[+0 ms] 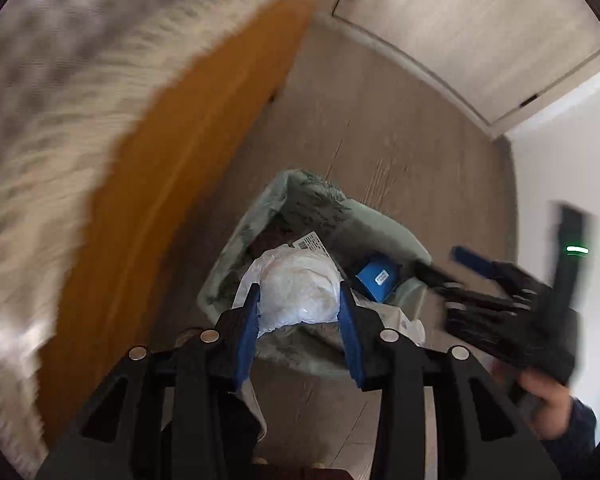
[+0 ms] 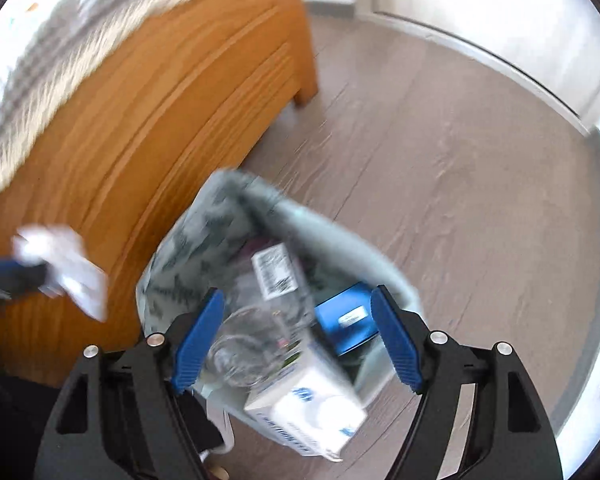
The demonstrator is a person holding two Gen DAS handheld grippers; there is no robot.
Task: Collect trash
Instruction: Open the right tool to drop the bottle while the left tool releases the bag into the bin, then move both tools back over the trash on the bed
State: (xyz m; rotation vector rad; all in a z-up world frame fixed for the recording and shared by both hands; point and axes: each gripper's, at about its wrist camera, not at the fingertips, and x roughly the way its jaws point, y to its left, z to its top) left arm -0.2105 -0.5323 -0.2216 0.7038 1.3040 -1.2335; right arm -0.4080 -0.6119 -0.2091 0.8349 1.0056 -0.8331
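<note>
My left gripper [image 1: 299, 286] is shut on a crumpled white plastic wrapper [image 1: 300, 292], held just over the open mouth of a green patterned trash bag [image 1: 320, 200] on the floor. A blue box [image 1: 376, 278] lies inside the bag. In the right wrist view my right gripper [image 2: 298, 292] stands wide open above the same bag [image 2: 204, 248]. A clear plastic bottle [image 2: 260, 320] and a white carton [image 2: 308, 408] are below and between its pads, touching neither. The left gripper [image 2: 20, 272] with the wrapper [image 2: 60, 268] shows at the left edge. The right gripper [image 1: 452, 266] is blurred beside the bag.
An orange wooden bed frame [image 2: 160, 120] with a fringed grey blanket [image 1: 60, 100] runs along the bag's left side. Grey wood floor [image 2: 460, 200] spreads to the right and beyond. Pale cabinet doors [image 1: 460, 32] and a white wall [image 1: 560, 160] close the far side. A hand [image 1: 548, 404] holds the right gripper.
</note>
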